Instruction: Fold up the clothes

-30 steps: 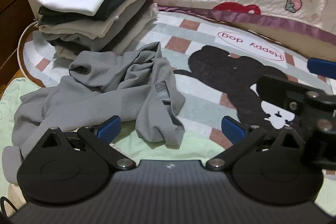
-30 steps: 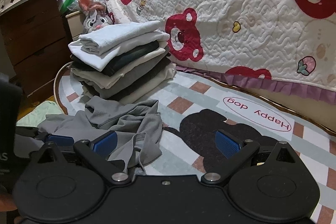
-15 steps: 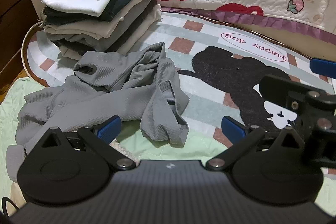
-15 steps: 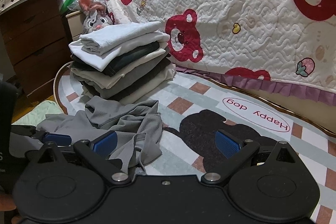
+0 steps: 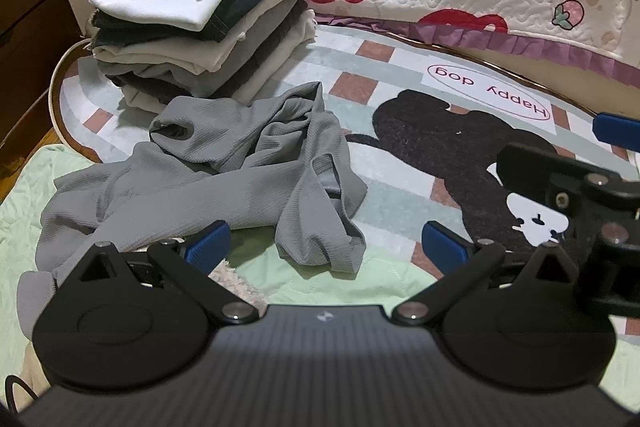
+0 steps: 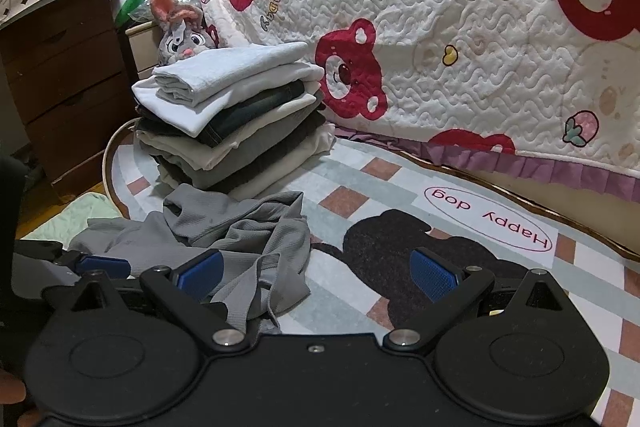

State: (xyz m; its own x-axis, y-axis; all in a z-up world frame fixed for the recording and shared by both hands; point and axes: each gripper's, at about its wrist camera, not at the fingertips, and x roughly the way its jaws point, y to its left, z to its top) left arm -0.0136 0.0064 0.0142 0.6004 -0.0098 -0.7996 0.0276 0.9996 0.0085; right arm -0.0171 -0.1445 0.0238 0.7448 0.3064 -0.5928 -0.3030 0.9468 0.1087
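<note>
Looking along the left hand-held gripper [image 5: 324,243], jaws wide and empty, the grey garment [image 5: 224,175] lies crumpled on the rug [image 5: 400,187] just ahead, below the folded stack [image 5: 200,27]. It looks light, limp and ribbed; a hem or sleeve edge seems the best hold.

From the right hand-held gripper [image 6: 316,273], also wide and empty, the garment sits ahead-left, near its left finger.

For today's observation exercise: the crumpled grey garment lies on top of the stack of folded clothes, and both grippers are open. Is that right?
Not quite. The grey garment lies on the rug in front of the stack of folded clothes, as the left wrist view shows. Both grippers are open.
</note>
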